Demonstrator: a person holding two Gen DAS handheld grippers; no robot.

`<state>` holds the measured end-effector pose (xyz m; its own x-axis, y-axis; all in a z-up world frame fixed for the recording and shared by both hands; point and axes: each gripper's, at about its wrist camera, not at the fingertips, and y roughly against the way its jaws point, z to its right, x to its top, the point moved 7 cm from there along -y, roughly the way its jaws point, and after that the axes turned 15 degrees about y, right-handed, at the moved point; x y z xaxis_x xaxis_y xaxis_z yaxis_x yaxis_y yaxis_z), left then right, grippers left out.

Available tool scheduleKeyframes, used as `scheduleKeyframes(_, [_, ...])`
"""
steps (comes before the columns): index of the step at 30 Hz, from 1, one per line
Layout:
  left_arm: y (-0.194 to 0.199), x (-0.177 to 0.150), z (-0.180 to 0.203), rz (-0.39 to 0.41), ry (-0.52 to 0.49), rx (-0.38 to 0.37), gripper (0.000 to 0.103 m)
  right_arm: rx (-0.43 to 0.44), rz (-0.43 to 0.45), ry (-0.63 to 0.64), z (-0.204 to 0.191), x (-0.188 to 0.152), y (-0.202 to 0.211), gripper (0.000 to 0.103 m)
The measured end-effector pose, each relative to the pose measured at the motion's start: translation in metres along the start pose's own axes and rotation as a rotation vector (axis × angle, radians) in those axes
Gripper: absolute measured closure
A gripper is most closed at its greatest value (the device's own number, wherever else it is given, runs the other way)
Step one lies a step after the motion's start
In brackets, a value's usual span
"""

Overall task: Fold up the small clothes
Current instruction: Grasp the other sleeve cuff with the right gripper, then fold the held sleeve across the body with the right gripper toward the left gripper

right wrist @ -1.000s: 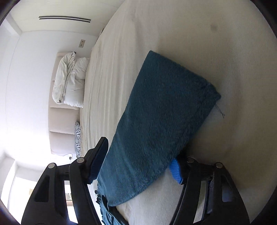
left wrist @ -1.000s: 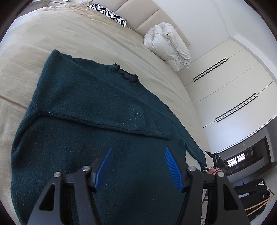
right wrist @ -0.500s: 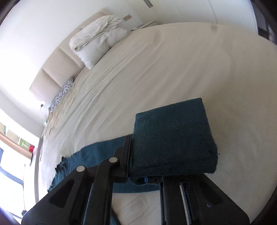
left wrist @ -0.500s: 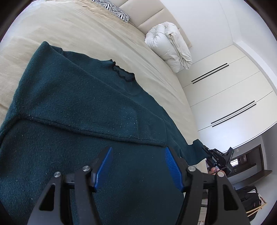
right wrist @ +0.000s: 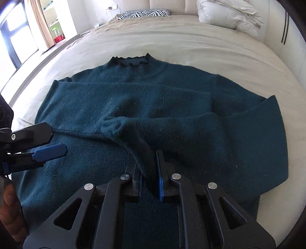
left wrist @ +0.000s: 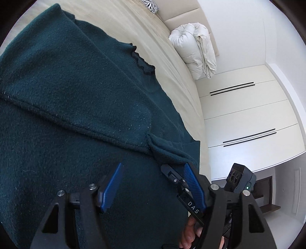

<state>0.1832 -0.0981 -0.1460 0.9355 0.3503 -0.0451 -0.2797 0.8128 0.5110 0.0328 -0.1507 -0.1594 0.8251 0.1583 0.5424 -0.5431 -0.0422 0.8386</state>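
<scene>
A dark teal sweater (right wrist: 133, 99) lies flat on the bed, collar (right wrist: 132, 60) away from me, its left sleeve folded across the chest. My right gripper (right wrist: 151, 162) is shut on the right sleeve's cuff (right wrist: 122, 130) and holds it over the sweater's middle, the sleeve draped across the body. My left gripper (left wrist: 153, 183) is open and empty just above the sweater's (left wrist: 76, 95) lower body; it also shows in the right wrist view (right wrist: 47, 145) at the left edge. The right gripper shows in the left wrist view (left wrist: 172, 176) with the cuff (left wrist: 164, 149).
The bed sheet (right wrist: 191, 44) spreads around the sweater. A rolled white duvet (left wrist: 195, 49) and a zebra pillow (right wrist: 145, 13) lie at the headboard. White wardrobe doors (left wrist: 248, 115) stand beside the bed. A window (right wrist: 17, 36) is at the left.
My right gripper has closed on the right sleeve's cuff and carried it inward over the sweater's body. My left gripper has moved lower and closer to the sweater, still open.
</scene>
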Motion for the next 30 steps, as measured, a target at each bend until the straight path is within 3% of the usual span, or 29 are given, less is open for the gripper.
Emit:
scheduleKeyframes(4, [-0.014, -0.007, 0.001, -0.018, 0.023, 0.005, 0.027, 0.056, 0.043, -0.044, 0.014, -0.022, 0.01, 0.082])
scheduleKeyframes(7, [-0.028, -0.01, 0.007, -0.031, 0.046, 0.009, 0.023, 0.094, 0.056, -0.077, 0.013, -0.04, 0.017, 0.068])
scheduleKeyframes(8, [-0.034, -0.012, 0.009, -0.04, 0.044, 0.02, 0.023, 0.107, 0.066, -0.091, 0.013, -0.044, 0.019, 0.054])
scheduleKeyframes(9, [-0.041, -0.014, 0.012, -0.052, 0.036, 0.036, 0.023, 0.116, 0.082, -0.107, 0.014, -0.045, 0.021, 0.049])
scheduleKeyframes(11, [-0.055, -0.018, 0.016, -0.07, 0.016, 0.084, 0.03, 0.134, 0.088, -0.14, 0.015, -0.048, 0.023, 0.049])
scheduleKeyframes(13, [-0.067, -0.022, 0.02, -0.101, 0.013, 0.103, 0.055, 0.17, 0.093, -0.183, 0.018, -0.058, 0.03, 0.049])
scheduleKeyframes(14, [-0.073, -0.024, 0.021, -0.118, 0.011, 0.121, 0.062, 0.188, 0.099, -0.214, 0.021, -0.063, 0.032, 0.049])
scheduleKeyframes(16, [-0.082, -0.025, 0.024, -0.127, -0.016, 0.169, 0.091, 0.224, 0.113, -0.279, 0.03, -0.075, 0.038, 0.049])
scheduleKeyframes(17, [-0.083, -0.025, 0.028, -0.125, -0.04, 0.189, 0.096, 0.236, 0.12, -0.311, 0.035, -0.08, 0.041, 0.049])
scheduleKeyframes(23, [-0.061, -0.024, 0.085, -0.05, -0.275, 0.228, 0.095, 0.281, 0.154, -0.47, 0.068, -0.12, 0.048, 0.049])
scheduleKeyframes(30, [-0.002, -0.013, 0.163, 0.082, -0.547, 0.211, 0.095, 0.275, 0.166, -0.469, 0.069, -0.127, 0.045, 0.049])
